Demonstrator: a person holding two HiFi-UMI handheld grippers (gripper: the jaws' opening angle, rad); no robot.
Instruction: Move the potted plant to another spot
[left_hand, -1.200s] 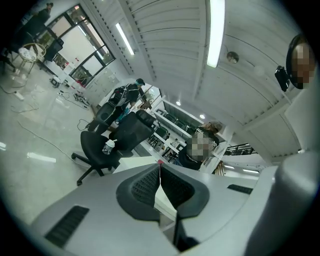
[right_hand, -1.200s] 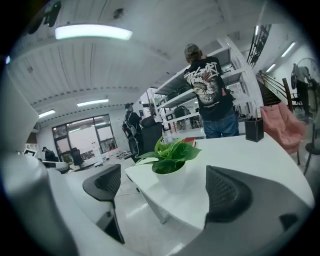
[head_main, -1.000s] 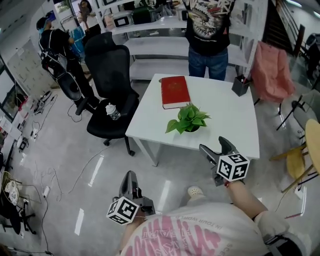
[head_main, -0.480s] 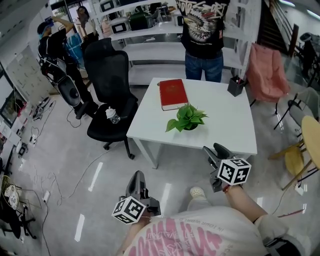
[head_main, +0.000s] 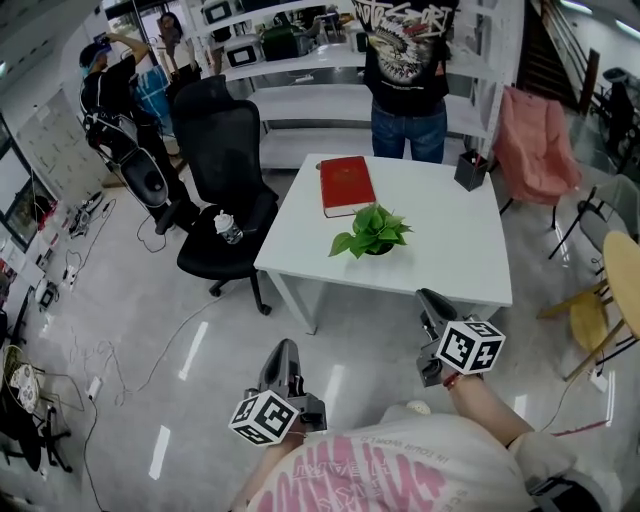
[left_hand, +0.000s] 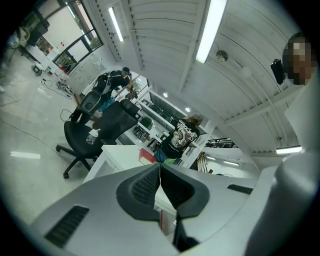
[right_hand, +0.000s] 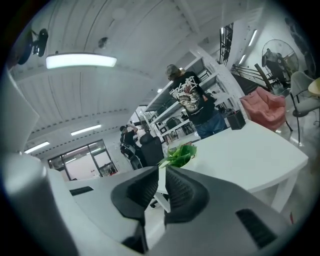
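Nearest the camera, the wearer's pink printed shirt (head_main: 365, 475) is filling the bottom of the head view, and both hand-held tools are reaching out from it over the grey floor. The left gripper (head_main: 285, 347) is pointing forward short of the white table (head_main: 450, 255), its dark ribbed pads pressing flat against each other with nothing caught in them. The right gripper (head_main: 428, 298) is hanging just off the table's near edge, toward the near right corner. Its jaws have just been closing and are now standing almost together, leaving only a thin slit, and nothing is sitting in that slit.

The potted plant (head_main: 372, 232) is standing upright on the table, a little left of the middle and well apart from both grippers. In the right gripper view, its green leaves are showing just above the jaws. Just beyond it, a red book (head_main: 345, 184) is lying flat toward the far left corner. A dark pen holder (head_main: 470, 171) is sitting at the far right corner.

Left of the table, a black office chair (head_main: 222, 150) is carrying a small bottle (head_main: 228, 226) on its seat. A person in a black printed T-shirt (head_main: 408, 60) is standing at the table's far edge, and a pink cloth (head_main: 535, 140) is draping over a chair to the right.
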